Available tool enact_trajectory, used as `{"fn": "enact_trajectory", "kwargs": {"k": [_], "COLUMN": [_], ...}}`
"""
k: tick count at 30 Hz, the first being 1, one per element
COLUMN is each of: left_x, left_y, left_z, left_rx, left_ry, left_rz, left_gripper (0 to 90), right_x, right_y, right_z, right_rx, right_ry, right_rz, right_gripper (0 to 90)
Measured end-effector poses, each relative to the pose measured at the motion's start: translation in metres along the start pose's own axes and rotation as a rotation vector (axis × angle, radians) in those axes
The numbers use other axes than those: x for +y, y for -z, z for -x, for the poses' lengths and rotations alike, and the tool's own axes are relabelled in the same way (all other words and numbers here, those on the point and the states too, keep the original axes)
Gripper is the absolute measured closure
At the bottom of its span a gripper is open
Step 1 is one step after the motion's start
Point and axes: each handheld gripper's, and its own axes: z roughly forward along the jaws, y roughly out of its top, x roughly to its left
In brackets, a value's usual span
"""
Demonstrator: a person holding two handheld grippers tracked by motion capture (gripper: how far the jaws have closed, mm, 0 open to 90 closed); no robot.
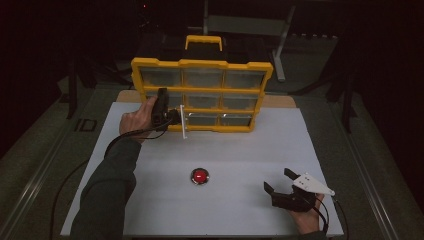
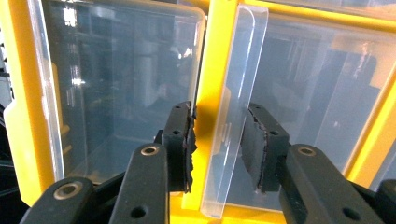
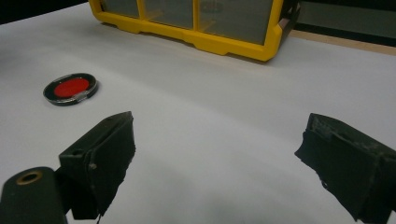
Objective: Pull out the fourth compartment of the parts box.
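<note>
Nine clear-fronted drawers, three rows of three, fill the one yellow organizer (image 1: 202, 95) that stands upright at the far side of the white counter (image 1: 235, 150); a single yellow handle (image 1: 203, 42) shows above its top edge. One drawer, at the bottom left, has its clear front (image 1: 183, 121) pulled forward out of the frame. The left gripper (image 1: 176, 116) reaches it from the left, and in the left gripper view its two jaws stand narrow on either side of that clear front (image 2: 233, 116); whether the pads press on it I cannot tell. One red round button (image 1: 200, 176) lies flat mid-counter. The right gripper (image 1: 279, 181) rests near the front right corner, jaws wide and holding nothing.
</note>
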Motion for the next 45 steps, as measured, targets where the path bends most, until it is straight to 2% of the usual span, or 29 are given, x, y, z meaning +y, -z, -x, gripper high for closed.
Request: {"fn": "enact_trajectory", "kwargs": {"k": [6, 10, 16, 24, 27, 32, 33, 37, 38, 45], "left_x": [0.002, 0.004, 0.005, 0.005, 0.005, 0.005, 0.005, 0.005, 0.005, 0.003], "left_y": [0.001, 0.001, 0.001, 0.002, 0.004, 0.006, 0.007, 0.008, 0.009, 0.016], "left_z": [0.000, 0.002, 0.002, 0.004, 0.003, 0.004, 0.004, 0.005, 0.005, 0.006], "left_rx": [-0.017, -0.014, -0.008, -0.006, -0.008, -0.012, -0.012, -0.009, -0.007, 0.002], "left_ry": [-0.016, -0.034, -0.075, -0.070, -0.090, -0.074, -0.089, -0.087, -0.098, -0.092], "left_rz": [-0.020, -0.032, -0.041, -0.049, -0.048, -0.038, -0.040, -0.039, -0.040, -0.030], "left_gripper": [72.9, 77.2, 78.9, 79.3, 79.4, 79.3, 79.4, 79.5, 79.6, 79.6], "right_x": [0.000, 0.000, 0.000, 0.000, 0.000, 0.000, 0.000, 0.000, 0.000, 0.000], "right_y": [0.000, -0.001, -0.001, -0.001, -0.001, -0.001, -0.001, -0.001, -0.001, -0.001], "right_z": [0.000, 0.000, 0.000, 0.000, 0.000, 0.000, 0.000, 0.000, 0.000, -0.001], "right_rx": [-0.001, -0.002, 0.000, 0.001, 0.001, 0.001, 0.001, 0.001, 0.002, 0.002], "right_ry": [0.000, 0.001, 0.000, 0.001, 0.001, 0.005, 0.005, 0.005, 0.004, 0.004], "right_rz": [-0.004, -0.006, -0.007, -0.008, -0.009, -0.008, -0.008, -0.008, -0.008, -0.009], "right_gripper": [9.5, 9.5, 9.5, 9.5, 9.5, 9.5, 9.5, 9.5, 9.5, 9.5]}}
